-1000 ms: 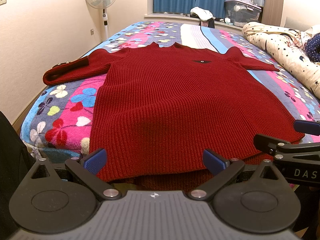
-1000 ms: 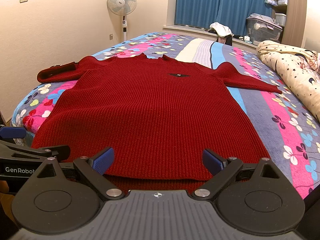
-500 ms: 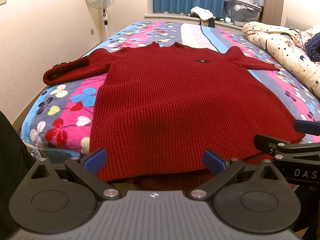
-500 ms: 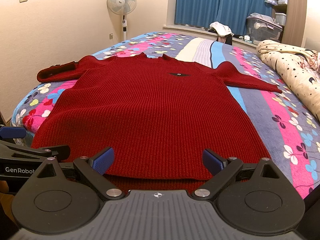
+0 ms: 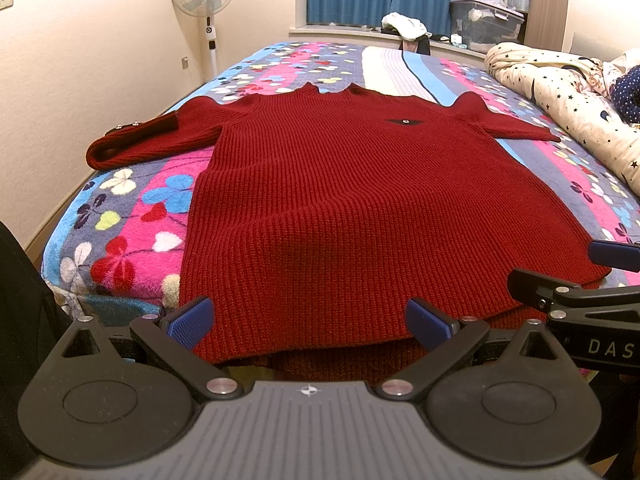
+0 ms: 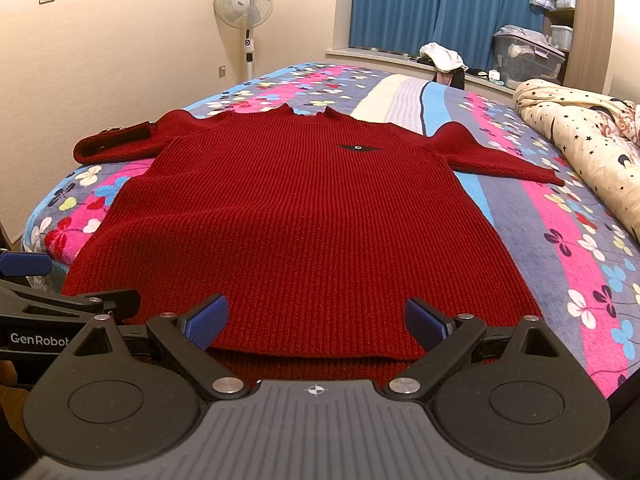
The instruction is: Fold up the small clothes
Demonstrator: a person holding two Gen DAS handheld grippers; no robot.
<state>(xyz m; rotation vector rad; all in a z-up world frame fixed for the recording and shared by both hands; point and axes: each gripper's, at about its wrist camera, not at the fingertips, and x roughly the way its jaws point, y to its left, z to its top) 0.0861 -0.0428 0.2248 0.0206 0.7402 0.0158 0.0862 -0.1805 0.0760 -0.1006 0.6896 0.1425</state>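
Here, the dark red ribbed-knit short-sleeved sweater [image 5: 360,200] lies flat, front up, on the flower-patterned fleece bed cover [image 5: 132,232], its collar far from me and its hem at the near bed edge. My left gripper [image 5: 308,320] and my right gripper [image 6: 316,320] sit side by side at that hem, fingers spread wide on both, clamped on nothing. No fold is made yet, by my judgement. To begin well I would set each pair of blue pads [image 6: 204,322] over a hem corner, pinch both knit layers together, then lift evenly so the heavy knit does not stretch or skew
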